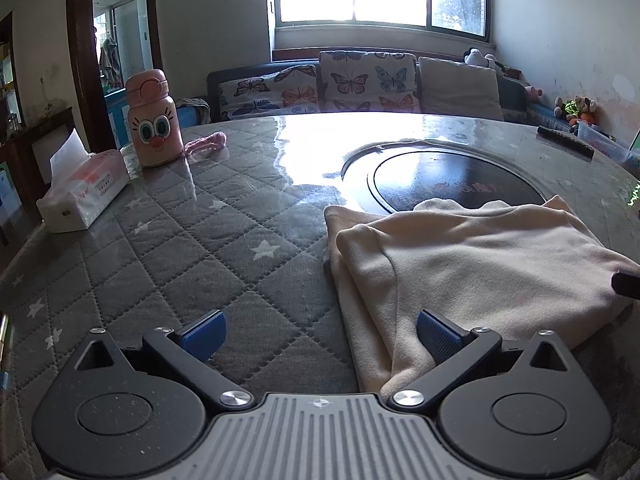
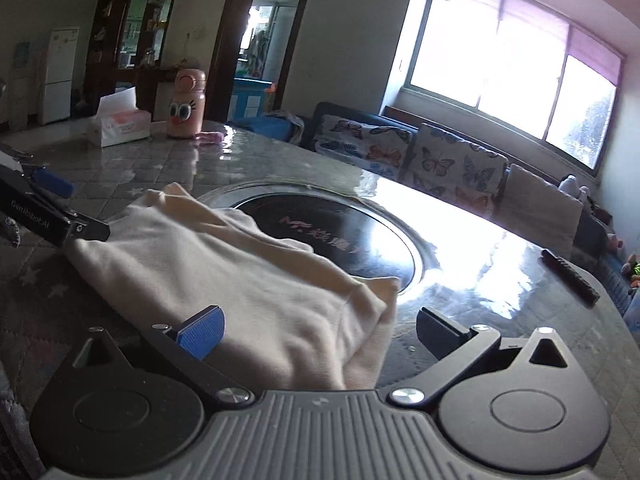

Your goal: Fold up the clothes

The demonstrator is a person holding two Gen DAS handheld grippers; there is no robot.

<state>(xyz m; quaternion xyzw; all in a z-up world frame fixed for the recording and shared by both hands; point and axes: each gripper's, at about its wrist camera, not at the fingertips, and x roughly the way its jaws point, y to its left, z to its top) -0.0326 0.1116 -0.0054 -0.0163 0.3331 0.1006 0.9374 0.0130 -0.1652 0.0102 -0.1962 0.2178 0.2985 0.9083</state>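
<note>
Cream garment (image 1: 472, 264) lies folded at the table's (image 1: 192, 240) near edge. Your left gripper (image 1: 320, 332) and right gripper (image 2: 320, 332) flank its two ends, fingers spread and grasping nothing, apparently ready for another fold.

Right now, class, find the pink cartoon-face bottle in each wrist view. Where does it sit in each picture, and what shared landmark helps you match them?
Left wrist view: the pink bottle stands upper left, on the table's far edge, right of the tissue pack.
Right wrist view: the pink bottle stands upper left of centre, again right of the tissue pack.
Shared landmark: the butterfly-print sofa cushions under the window.
</note>
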